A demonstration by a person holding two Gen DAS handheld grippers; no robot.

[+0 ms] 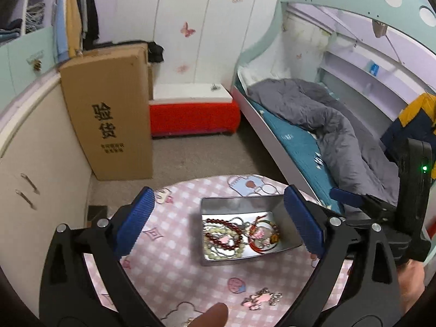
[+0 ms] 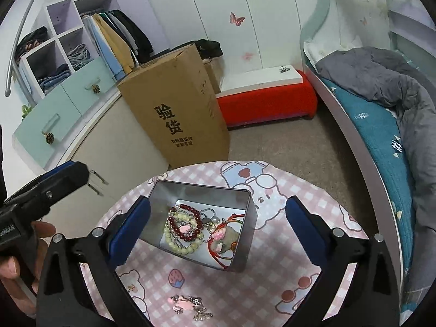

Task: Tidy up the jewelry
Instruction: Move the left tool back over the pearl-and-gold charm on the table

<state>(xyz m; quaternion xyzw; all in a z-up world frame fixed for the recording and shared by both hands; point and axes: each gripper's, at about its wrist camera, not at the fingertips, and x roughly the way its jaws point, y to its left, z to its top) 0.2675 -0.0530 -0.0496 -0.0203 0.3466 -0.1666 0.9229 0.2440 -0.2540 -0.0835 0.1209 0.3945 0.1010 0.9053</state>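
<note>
At the far left stands a cream cabinet [image 1: 41,163] with metal handles, and against it leans a tall brown cardboard box [image 1: 109,114] printed with black characters. Behind the box, by the wall, sits a low red bench with a white top [image 1: 190,109].

In front of these lies the round surface covered with a pink checked cloth with cartoon prints [image 1: 169,267]. The left gripper [image 1: 218,220] hangs over it with its blue-padded jaws spread wide and nothing between the pads. Seen between those jaws, the rectangular silver metal tin [image 1: 245,204] rests on the cloth. Inside it, from left to right, lie a dark red bead bracelet [image 1: 218,234] coiled over a pale cream bead bracelet [image 1: 215,254], silver chains, and a red cord bracelet with a pink charm [image 1: 261,235]. One piece is still outside the tin: a pink and silver charm trinket [image 1: 260,298] lies on the cloth nearer the camera, well apart from the tin's near wall. A fingertip [image 1: 215,313] shows at the lower edge of the left view.

The right gripper [image 2: 218,229] also hovers above the tin, jaws wide apart and empty; the tin's left corner sits just beside its left pad, though whether they touch cannot be told. The same trinket [image 2: 188,303] lies below it on the cloth.

To the right stands a bed with a pale green frame [image 1: 272,41], a teal sheet and a rumpled grey quilt [image 1: 327,117].
</note>
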